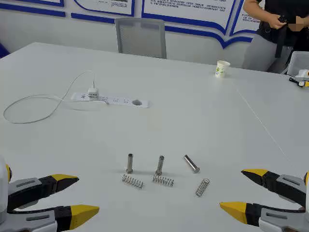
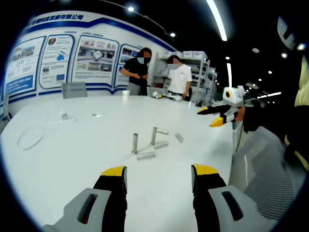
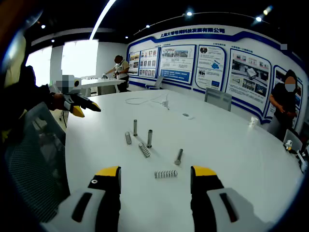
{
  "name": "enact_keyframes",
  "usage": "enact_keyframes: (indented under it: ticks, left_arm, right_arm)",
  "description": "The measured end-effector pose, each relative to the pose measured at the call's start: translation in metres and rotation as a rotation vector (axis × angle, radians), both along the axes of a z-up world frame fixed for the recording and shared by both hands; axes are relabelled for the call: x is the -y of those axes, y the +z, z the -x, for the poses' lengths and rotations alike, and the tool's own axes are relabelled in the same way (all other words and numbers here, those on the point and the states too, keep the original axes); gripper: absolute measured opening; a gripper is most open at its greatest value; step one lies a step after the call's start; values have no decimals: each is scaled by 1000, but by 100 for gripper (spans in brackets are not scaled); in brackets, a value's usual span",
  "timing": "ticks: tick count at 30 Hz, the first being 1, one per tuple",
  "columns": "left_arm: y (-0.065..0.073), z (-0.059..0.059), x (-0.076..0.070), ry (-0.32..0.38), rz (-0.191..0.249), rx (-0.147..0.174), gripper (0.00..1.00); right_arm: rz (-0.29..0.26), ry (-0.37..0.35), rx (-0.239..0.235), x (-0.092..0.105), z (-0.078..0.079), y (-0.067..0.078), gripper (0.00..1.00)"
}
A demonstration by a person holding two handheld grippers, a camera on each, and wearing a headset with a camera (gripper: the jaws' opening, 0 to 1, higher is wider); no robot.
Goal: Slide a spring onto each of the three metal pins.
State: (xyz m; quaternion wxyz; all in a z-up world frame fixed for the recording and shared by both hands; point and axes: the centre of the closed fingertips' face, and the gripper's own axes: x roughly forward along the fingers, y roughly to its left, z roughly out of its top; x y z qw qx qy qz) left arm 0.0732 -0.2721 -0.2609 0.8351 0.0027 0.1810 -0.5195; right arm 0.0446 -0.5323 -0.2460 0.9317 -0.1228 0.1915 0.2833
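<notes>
We hold the left hand-held gripper (image 1: 87, 195) and right hand-held gripper (image 1: 232, 188) open and empty, flanking three pins (image 1: 160, 165) by the surface's (image 1: 193, 106) near edge, a spring (image 1: 163, 181) beside each, seemingly for pairing.

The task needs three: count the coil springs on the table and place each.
3. Left metal coil spring lies before the left upright steel pin; middle spring before the middle upright pin; right spring nearer than the lying pin. None seems hidden.

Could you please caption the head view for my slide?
Open left gripper and right gripper flank three pins, three springs.
</notes>
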Motion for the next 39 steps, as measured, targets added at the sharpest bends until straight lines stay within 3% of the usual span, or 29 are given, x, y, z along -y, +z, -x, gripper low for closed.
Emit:
enact_keyframes:
  ticks: [22, 27, 35, 39]
  left_arm:
    - [1, 5, 0, -4, -11, 6, 55]
    - [4, 4, -1, 1, -10, 15, 55]
    - [5, 3, -2, 11, -3, 18, 55]
    - [4, 4, -1, 9, -4, 16, 55]
  right_arm:
    - [-8, -2, -3, -2, 0, -1, 58]
    - [2, -4, 3, -1, -9, 4, 57]
    - [24, 0, 17, -3, -37, 18, 54]
    - [39, 6, 9, -8, -49, 17, 52]
